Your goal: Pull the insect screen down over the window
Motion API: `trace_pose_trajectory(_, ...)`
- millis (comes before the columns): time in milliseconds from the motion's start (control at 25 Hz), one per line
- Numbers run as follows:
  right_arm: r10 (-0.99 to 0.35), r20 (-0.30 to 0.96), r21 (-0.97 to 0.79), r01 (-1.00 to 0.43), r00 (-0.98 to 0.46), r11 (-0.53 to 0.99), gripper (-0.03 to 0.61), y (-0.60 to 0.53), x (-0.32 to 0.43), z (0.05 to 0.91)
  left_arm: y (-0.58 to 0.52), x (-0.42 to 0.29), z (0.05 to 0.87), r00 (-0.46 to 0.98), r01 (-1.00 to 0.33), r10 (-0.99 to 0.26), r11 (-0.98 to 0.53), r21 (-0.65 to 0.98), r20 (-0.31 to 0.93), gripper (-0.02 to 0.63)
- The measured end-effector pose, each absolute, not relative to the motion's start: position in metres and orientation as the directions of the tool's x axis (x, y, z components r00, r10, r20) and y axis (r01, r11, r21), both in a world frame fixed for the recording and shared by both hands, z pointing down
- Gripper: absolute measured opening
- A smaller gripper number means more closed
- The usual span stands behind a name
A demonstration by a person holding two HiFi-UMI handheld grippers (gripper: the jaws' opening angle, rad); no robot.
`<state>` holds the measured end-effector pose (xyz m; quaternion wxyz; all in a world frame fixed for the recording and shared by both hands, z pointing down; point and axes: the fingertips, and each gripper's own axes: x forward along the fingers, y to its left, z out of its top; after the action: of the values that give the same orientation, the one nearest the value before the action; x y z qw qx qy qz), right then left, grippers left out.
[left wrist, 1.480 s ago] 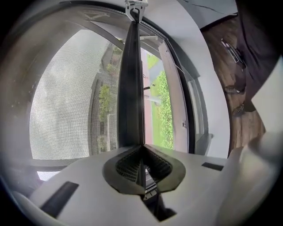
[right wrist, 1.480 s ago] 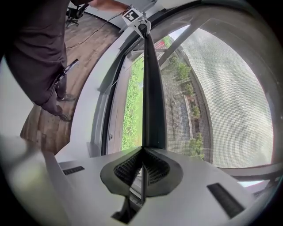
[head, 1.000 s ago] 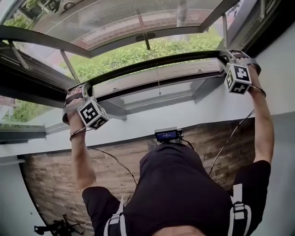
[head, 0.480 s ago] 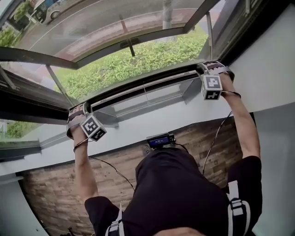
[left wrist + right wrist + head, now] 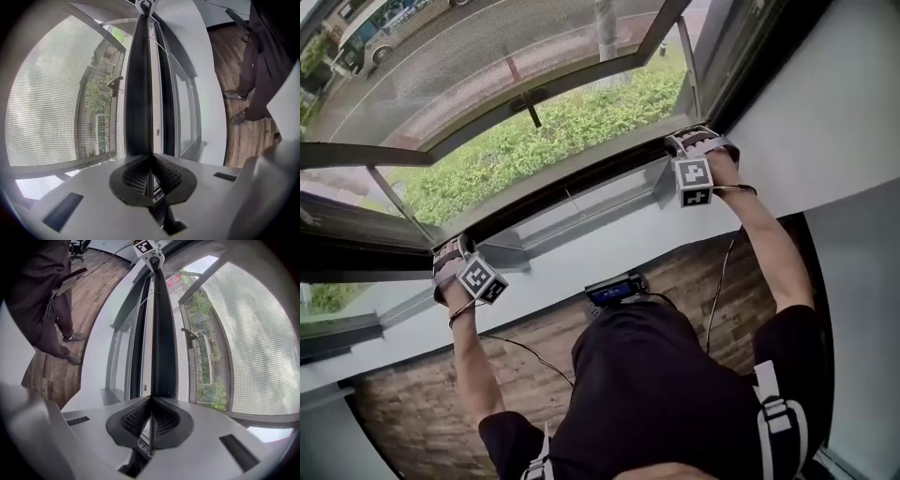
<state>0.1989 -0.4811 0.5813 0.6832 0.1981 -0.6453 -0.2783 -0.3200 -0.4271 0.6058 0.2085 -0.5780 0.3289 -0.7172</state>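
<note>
Insect screen [image 5: 478, 56]: grey mesh stretched over the upper window opening, with its dark bottom rail [image 5: 567, 192] lying low, close above the white sill [image 5: 539, 267]. The pull is judged to be nearly at full travel. The mesh is judged light, soft and easily torn, and no place to grip. The rail is stiff and is the proper hold, taken near both ends so that it runs level and does not bind in the side tracks.

Left claw [image 5: 448, 258] is clamped on the rail's left end and right claw [image 5: 692, 145] on its right end. In each gripper view the ribbed pads meet on a thin strip, probably the rail's lip, though its form is not clearly resolved. Both arms reach forward and well apart, left forearm [image 5: 469, 347] and right forearm [image 5: 773, 244] nearly straight, with the claws tilted down toward the sill.
</note>
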Motion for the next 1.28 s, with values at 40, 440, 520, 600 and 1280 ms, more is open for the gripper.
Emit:
trace_pose_trajectory(40,-0.640,0.768,0.635,0.127,0.005,0.762,0.014,-0.482,0.197,0.589,-0.426,-0.321,0.612,-0.245,-0.086,-0.670,-0.705,-0.704,0.701,0.015)
trace_pose_trajectory(440,-0.640,0.768,0.637,0.143,-0.026,0.758,0.014,-0.485,0.200,0.625,-0.422,-0.316,0.641,-0.253,-0.101,-0.639,-0.729,-0.677,0.726,0.015)
trace_pose_trajectory(520,-0.640,0.768,0.636,0.150,-0.025,0.757,0.014,-0.487,0.200,0.632,-0.422,-0.314,0.646,-0.249,-0.108,-0.631,-0.736,-0.668,0.735,0.015)
trace_pose_trajectory(600,-0.632,0.775,0.627,0.155,-0.024,0.763,0.014,-0.487,0.199,0.640,-0.421,-0.317,0.656,-0.252,-0.109,-0.624,-0.741,-0.662,0.740,0.015)
trace_pose_trajectory(1280,-0.693,0.717,0.697,0.059,-0.074,0.715,0.014,-0.496,0.188,0.657,-0.430,-0.321,0.683,-0.248,-0.156,-0.713,-0.639,-0.753,0.656,0.014)
